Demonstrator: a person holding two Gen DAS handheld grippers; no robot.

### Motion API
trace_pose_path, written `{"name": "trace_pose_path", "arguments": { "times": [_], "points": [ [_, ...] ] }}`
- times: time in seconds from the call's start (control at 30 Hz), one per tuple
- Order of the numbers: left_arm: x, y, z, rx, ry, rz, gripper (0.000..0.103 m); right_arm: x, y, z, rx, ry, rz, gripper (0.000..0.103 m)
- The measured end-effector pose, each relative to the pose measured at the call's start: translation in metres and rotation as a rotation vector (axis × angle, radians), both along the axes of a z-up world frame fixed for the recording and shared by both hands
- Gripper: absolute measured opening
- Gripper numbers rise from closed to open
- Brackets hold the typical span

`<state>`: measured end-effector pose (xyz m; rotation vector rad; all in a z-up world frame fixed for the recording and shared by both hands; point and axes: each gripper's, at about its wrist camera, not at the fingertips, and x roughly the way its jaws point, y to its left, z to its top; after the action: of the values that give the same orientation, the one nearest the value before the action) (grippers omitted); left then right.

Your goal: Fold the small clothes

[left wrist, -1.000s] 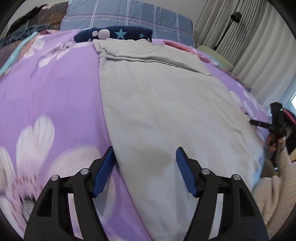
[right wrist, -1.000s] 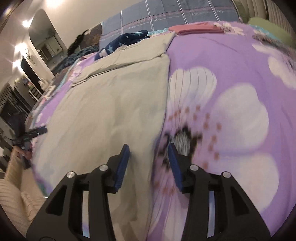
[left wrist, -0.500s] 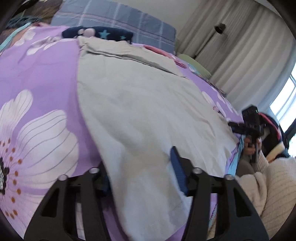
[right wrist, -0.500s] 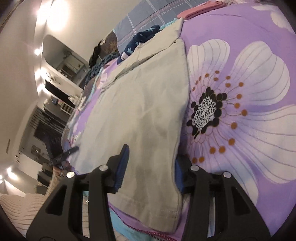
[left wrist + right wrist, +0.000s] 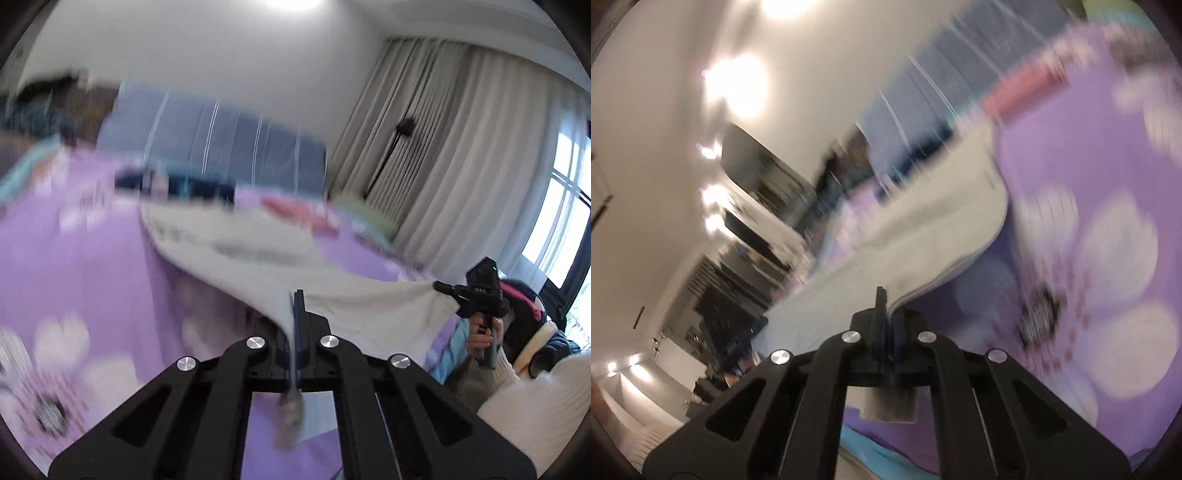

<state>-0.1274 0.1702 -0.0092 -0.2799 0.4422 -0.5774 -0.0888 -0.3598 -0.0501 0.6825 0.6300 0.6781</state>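
Observation:
A light grey garment (image 5: 258,258) lies spread on the purple flowered bedspread (image 5: 74,258), its near hem lifted. My left gripper (image 5: 296,306) is shut on the garment's near left corner, and a bit of cloth hangs below the jaws. My right gripper (image 5: 884,306) is shut on the near right corner of the same garment (image 5: 923,229). The right gripper also shows in the left wrist view (image 5: 480,291), holding the stretched hem. Both views are blurred by motion.
A blue striped pillow (image 5: 221,147) and dark starred clothes (image 5: 173,184) lie at the head of the bed. A pink folded item (image 5: 295,206) lies beside them. Curtains (image 5: 461,147) hang on the right. The person's cream sleeve (image 5: 535,398) is at right.
Both grippers were open over the garment's near corners. They have closed on the hem and lifted it off the bed, with the views tilting upward.

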Motion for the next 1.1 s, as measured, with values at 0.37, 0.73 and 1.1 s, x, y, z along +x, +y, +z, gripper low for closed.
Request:
{"name": "trace_pose_path", "arguments": {
  "times": [0.37, 0.73, 1.1],
  "points": [
    [-0.085, 0.001, 0.049, -0.088, -0.223, 0.045, 0.002, -0.111, -0.03, 0.093, -0.107, -0.37, -0.152, 0.005],
    [0.016, -0.004, -0.004, -0.166, -0.002, 0.104, 0.001, 0.027, -0.023, 0.022, -0.008, -0.041, -0.143, 0.004],
    [0.154, 0.006, -0.005, -0.098, 0.056, 0.216, 0.001, 0.194, -0.002, 0.015, -0.118, 0.054, -0.189, 0.004]
  ]
}}
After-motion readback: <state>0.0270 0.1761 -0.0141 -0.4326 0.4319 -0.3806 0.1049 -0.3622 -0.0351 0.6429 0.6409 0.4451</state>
